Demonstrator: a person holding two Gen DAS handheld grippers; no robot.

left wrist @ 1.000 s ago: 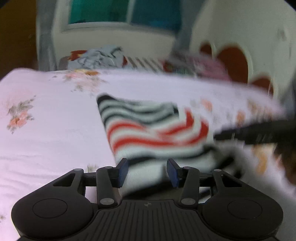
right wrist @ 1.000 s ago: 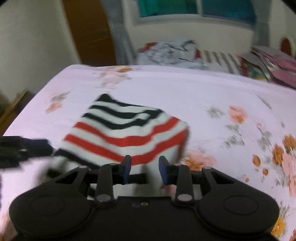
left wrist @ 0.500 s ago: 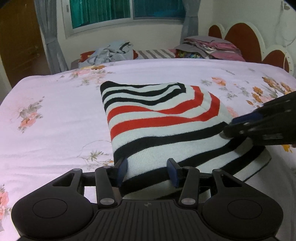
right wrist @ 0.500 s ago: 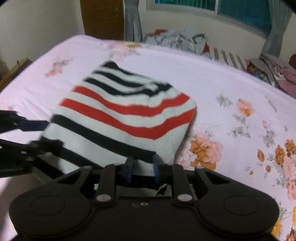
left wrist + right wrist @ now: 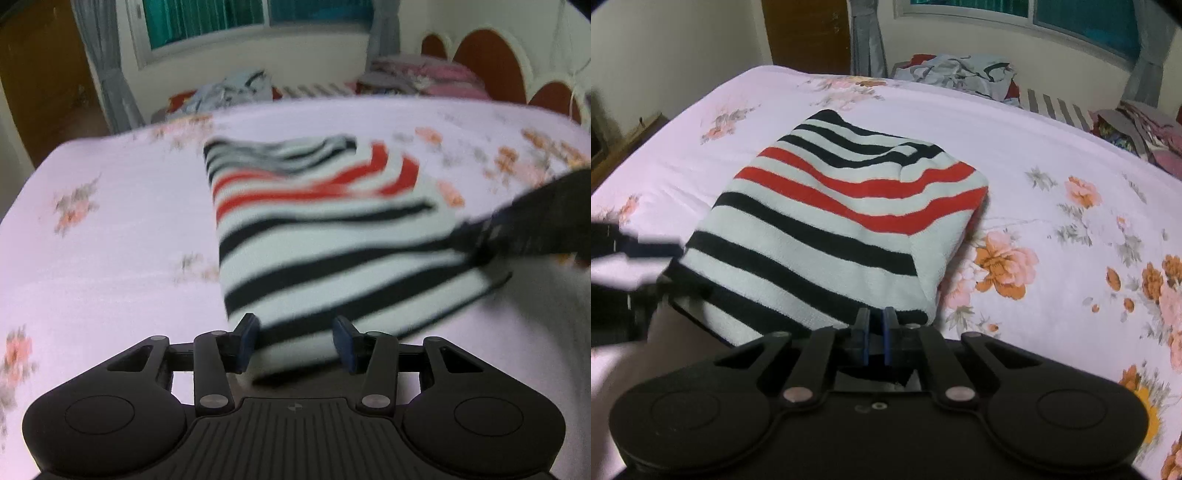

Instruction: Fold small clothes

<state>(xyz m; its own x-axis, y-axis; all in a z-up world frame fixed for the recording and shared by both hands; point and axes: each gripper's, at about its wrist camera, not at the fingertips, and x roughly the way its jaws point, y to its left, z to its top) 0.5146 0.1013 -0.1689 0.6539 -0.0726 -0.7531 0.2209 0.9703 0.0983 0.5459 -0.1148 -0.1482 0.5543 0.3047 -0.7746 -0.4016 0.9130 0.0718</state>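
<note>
The striped sweater (image 5: 842,218) is lying folded into a thick block on the floral bedsheet (image 5: 1052,155), its near hem lifted off the bed while the far, collar end is resting flat. Its long axis is running away from me toward the window, stripes crossing that axis, black bands nearest, red in the middle, narrow black at the far end.

I am pinching the near right corner with the right tool (image 5: 874,334); its blue pads are drawn nearly together with the hem's black edge caught between them, so I judge it clamped on the cloth. That grip is there to carry the near edge over toward the far end for the next fold.

The left tool (image 5: 293,341) is spread wide, pads apart, with the near left hem sitting between them but not squeezed; in the right view it is only a blur at the left corner. I reckon I am lining it up to close on that corner so both corners rise level.

Beyond the bed, a heap of unfolded clothes (image 5: 964,74) is waiting under the window.
</note>
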